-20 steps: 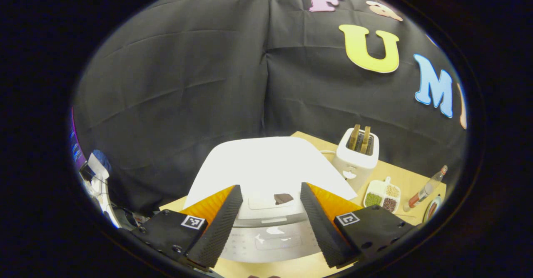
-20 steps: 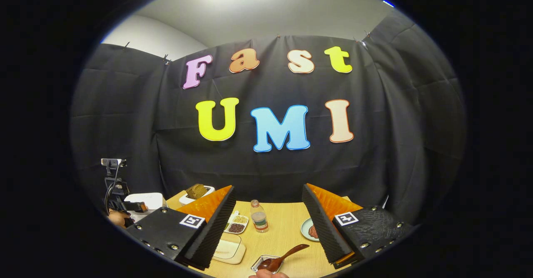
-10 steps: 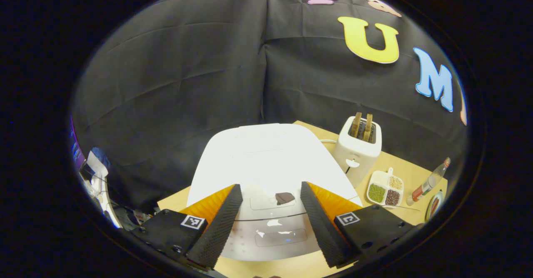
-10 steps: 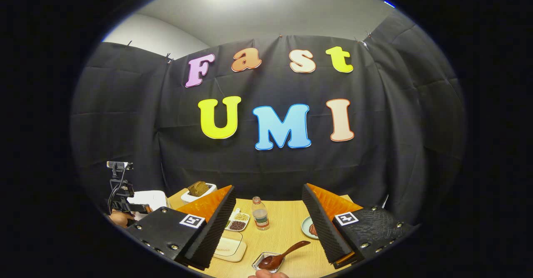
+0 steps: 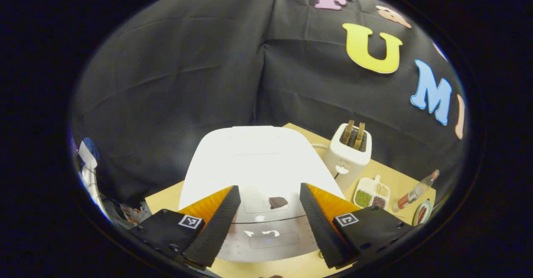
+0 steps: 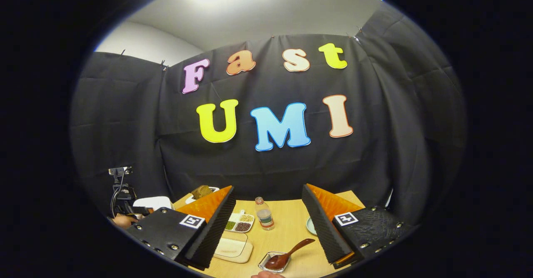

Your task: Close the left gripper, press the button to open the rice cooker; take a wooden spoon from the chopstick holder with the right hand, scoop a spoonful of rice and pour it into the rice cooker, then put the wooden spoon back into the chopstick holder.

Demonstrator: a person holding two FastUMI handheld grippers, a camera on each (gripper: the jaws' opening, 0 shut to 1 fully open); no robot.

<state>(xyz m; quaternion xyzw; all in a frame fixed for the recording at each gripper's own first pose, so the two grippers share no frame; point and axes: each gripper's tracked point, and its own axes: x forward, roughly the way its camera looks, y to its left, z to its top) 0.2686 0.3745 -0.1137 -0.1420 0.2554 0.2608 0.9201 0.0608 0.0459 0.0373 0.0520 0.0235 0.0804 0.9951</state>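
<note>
The left gripper point(image 5: 270, 224) hangs over the front of the rice cooker point(image 5: 254, 161), its fingers spread wide with nothing between them; the lid is down, and the small dark button point(image 5: 278, 202) lies on the lid between the two fingers, apparently untouched. The task asks for closed fingers before the press, so the first risk lies here — with the fingers spread, a downward push would likely straddle the button and land on the lid or the glossy front panel, leaving the cooker shut. A press made off-centre could also slide across the smooth lid. Just right of the cooker stands a toaster point(image 5: 348, 155) with two slices in it, and beyond that a divided dish point(image 5: 372, 193) of grains and a bottle point(image 5: 414, 191). The right gripper point(image 6: 270, 228) is likewise spread and empty, held above the table point(image 6: 287, 224). The wooden spoon point(image 6: 287, 255) lies below it, its bowl resting in a small clear tray point(image 6: 271, 263) and its handle angled up to the right — a shallow, round handle that could roll or pivot if pinched near one end. A fingertip shows at the lower edge beside the tray. No upright holder can be made out, so the return spot is uncertain. A flat lidded box point(image 6: 231, 249) and a bottle point(image 6: 264, 214) sit near the spoon and could be knocked during the reach.
</note>
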